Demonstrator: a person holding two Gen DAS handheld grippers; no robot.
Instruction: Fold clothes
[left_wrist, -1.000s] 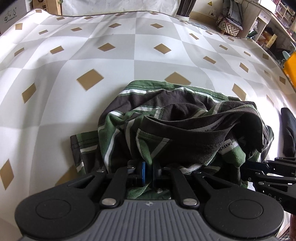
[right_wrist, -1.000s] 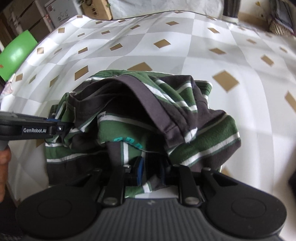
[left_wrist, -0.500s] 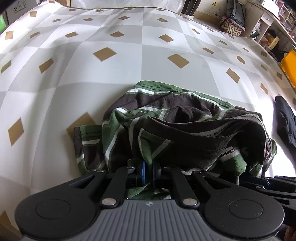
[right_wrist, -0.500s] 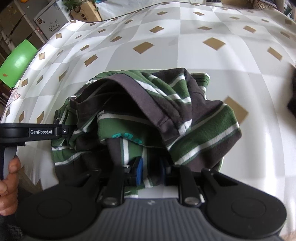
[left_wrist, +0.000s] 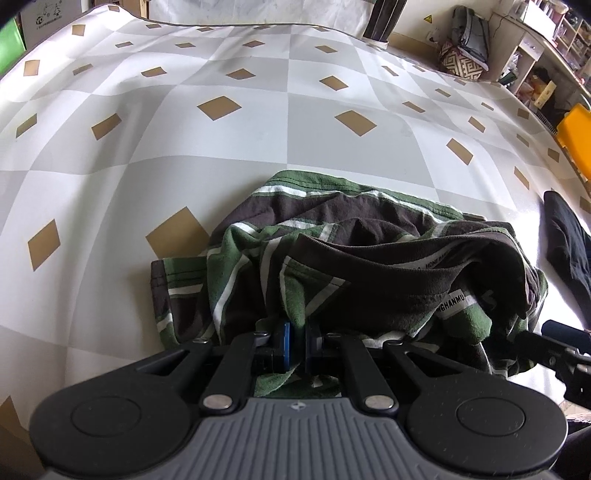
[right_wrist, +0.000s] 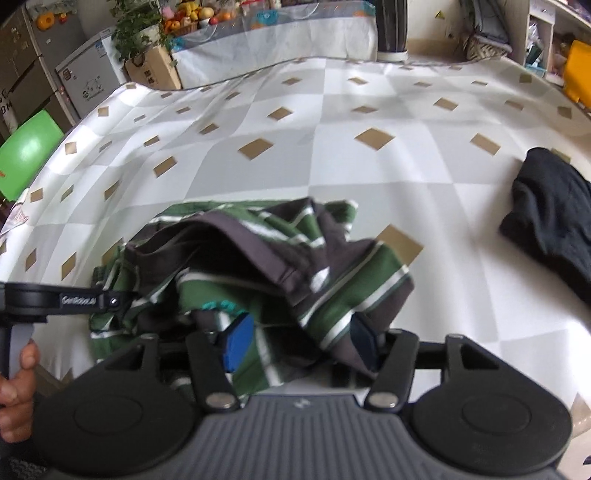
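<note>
I am laying down a fold of the green, brown and white striped cotton shirt (right_wrist: 258, 266), bunched just ahead of both grippers on the checked cloth-covered table (right_wrist: 369, 184); my left gripper (left_wrist: 296, 345) is pinching its near hem tightly; my right gripper (right_wrist: 299, 341) is opening, fabric lying loose between its jaws. Next, I judge, I am needing to free the left and re-grip for another fold.

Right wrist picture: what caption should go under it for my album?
Right gripper jaws opening around the green striped shirt on a checked tablecloth.

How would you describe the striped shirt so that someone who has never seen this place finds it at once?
Look at the big tablecloth, white and grey checks with tan diamonds. At its near edge lies a crumpled heap, the striped shirt, green and dark brown with thin white lines. The black garment to its right is plain, without stripes.
</note>
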